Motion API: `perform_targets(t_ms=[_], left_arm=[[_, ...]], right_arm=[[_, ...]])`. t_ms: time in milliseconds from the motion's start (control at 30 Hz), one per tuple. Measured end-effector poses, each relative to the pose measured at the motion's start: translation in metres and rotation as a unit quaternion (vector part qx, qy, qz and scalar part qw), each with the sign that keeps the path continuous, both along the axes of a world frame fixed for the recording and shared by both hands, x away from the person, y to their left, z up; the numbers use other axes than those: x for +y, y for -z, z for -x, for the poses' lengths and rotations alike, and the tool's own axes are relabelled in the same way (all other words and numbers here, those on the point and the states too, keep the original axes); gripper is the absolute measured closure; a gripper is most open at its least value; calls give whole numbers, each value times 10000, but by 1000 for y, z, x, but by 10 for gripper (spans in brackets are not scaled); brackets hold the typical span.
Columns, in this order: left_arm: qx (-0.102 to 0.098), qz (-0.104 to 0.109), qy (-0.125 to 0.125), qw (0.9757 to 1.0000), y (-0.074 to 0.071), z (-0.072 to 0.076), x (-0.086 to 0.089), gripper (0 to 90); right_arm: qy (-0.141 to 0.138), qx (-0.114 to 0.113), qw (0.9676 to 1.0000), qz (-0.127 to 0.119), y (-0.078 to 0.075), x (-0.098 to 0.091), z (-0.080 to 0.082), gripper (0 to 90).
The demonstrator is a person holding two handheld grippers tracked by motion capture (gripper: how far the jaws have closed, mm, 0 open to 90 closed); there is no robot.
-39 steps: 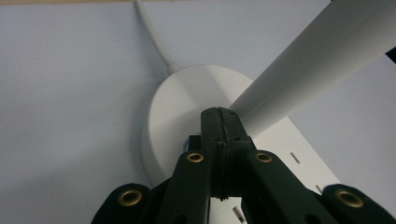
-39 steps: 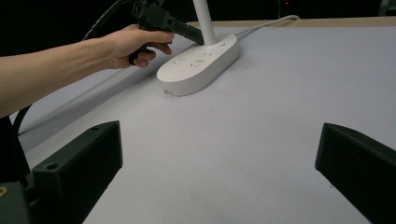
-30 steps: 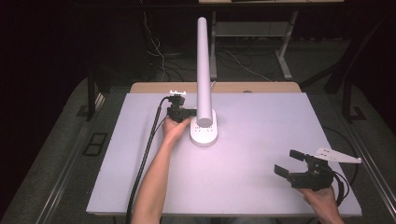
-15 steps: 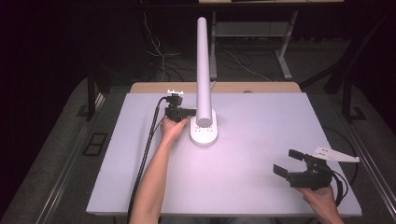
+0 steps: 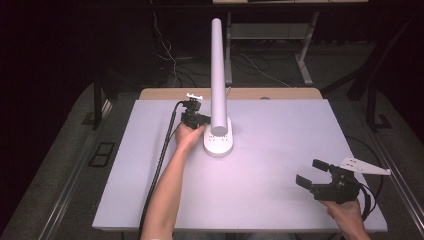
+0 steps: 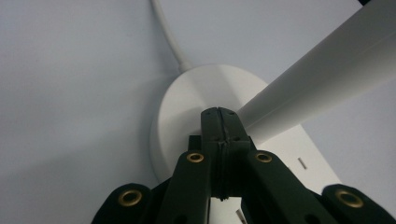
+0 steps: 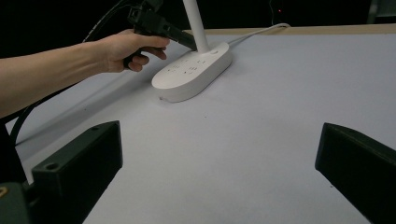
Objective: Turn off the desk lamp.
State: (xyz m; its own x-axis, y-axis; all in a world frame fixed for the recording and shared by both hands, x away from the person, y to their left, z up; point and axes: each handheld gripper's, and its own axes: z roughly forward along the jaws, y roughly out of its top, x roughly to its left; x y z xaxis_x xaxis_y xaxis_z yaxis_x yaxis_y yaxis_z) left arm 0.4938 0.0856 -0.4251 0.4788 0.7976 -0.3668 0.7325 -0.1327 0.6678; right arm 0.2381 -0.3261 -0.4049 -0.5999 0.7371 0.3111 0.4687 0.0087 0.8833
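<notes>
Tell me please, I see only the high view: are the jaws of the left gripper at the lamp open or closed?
Observer: Closed. In the left gripper view the left gripper has its two jaws pressed together, with nothing between them, tips over the lamp base.
Operator: Does it touch the lamp pole?
Observer: I cannot tell; the tips sit right at the foot of the pole.
Operator: And the base, has it buttons?
Observer: The right gripper view shows small markings on top of the base; too small to tell what they are.
Operator: The right gripper?
Observer: The right gripper has its jaws wide open above the bare table.
</notes>
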Motion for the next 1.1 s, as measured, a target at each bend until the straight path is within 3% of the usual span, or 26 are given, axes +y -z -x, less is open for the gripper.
perform_targets(t_ms=[133,200,233,400,667,900,1100], left_arm=[[-98,-111,-131,9998,0,-1,10,899],[-159,47,-211,9996,-1,1,16,898],[-226,-60,-59,9997,-2,1,22,897],[-414,179,-111,9989,-8,8,34,837],[-573,355,-54,9977,-16,17,42,754],[-687,603,73,9958,-27,25,51,551],[-797,789,232,9934,-38,39,64,289]], right_arm=[[30,6,10000,-12,0,-1,1,5],[26,4,10000,-11,0,0,1,5],[13,-5,10000,-2,0,0,0,5],[11,4,10000,12,1,0,-1,5],[-11,8,10000,24,1,3,-2,5],[-33,5,10000,26,1,3,-2,5],[-39,24,10000,15,1,4,-1,5]])
